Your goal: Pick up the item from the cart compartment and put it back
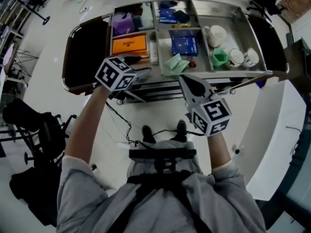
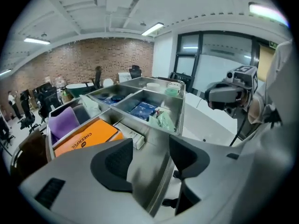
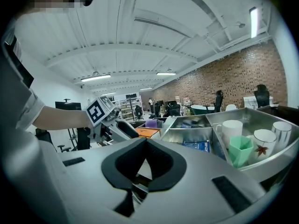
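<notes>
The steel cart (image 1: 241,25) has several compartments. An orange box (image 1: 129,44) lies at front left, with a white box (image 1: 153,51) beside it, and a blue packet (image 1: 184,45) and a green packet (image 1: 176,63) in the middle. My left gripper (image 1: 140,66) hovers at the cart's front edge just past the orange box (image 2: 84,135). In the left gripper view my left gripper (image 2: 150,160) is open with only the cart rim between its jaws. My right gripper (image 1: 184,79) hangs in front of the cart below the green packet. In its own view my right gripper (image 3: 145,143) is shut and empty.
A white mug (image 1: 216,34), a green cup (image 1: 219,57) and small cups (image 1: 243,57) fill the right compartment. A purple item (image 1: 122,24) sits at back left. A black chair and bags (image 1: 29,125) stand on the floor at left, a white table (image 1: 277,130) at right.
</notes>
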Motion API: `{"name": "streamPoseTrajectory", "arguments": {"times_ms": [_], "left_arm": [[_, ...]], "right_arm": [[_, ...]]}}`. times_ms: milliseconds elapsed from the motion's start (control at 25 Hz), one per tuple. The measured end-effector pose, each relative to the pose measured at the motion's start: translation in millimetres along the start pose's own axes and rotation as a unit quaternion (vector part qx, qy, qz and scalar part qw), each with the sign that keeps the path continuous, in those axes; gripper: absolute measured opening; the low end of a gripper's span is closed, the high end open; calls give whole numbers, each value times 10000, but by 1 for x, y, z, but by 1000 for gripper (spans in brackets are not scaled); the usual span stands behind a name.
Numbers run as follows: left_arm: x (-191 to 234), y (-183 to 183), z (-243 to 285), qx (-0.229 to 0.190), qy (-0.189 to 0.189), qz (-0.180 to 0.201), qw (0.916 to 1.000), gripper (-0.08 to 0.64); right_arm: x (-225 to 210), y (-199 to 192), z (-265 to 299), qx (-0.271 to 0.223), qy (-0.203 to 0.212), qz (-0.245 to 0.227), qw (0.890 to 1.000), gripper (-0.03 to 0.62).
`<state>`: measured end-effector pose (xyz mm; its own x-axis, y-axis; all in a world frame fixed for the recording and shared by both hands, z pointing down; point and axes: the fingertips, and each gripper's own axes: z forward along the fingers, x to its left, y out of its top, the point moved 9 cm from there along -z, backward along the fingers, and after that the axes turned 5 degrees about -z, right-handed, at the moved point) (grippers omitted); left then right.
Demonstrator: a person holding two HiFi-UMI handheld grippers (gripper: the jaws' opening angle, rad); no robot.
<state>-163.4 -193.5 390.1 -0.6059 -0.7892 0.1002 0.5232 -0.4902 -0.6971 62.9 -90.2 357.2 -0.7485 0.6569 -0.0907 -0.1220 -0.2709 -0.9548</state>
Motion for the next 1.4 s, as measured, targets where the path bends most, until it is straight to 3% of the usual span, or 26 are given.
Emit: {"name": "streamPoseTrajectory", "arguments": {"times_ms": [360,800,1400], "left_arm": [[23,7,48,642,-308,-196,9973,252],[30,6,76,797,-15,-386,9961,252],[36,9,92,1413,-237,5,9897,252]], "right_arm": [[-7,-2,0,13,-165,88,9998,9],[-16,-4,-6,52,-302,115,9995,9],[-16,-3,-3,76,-250,113,9996,9]]}}
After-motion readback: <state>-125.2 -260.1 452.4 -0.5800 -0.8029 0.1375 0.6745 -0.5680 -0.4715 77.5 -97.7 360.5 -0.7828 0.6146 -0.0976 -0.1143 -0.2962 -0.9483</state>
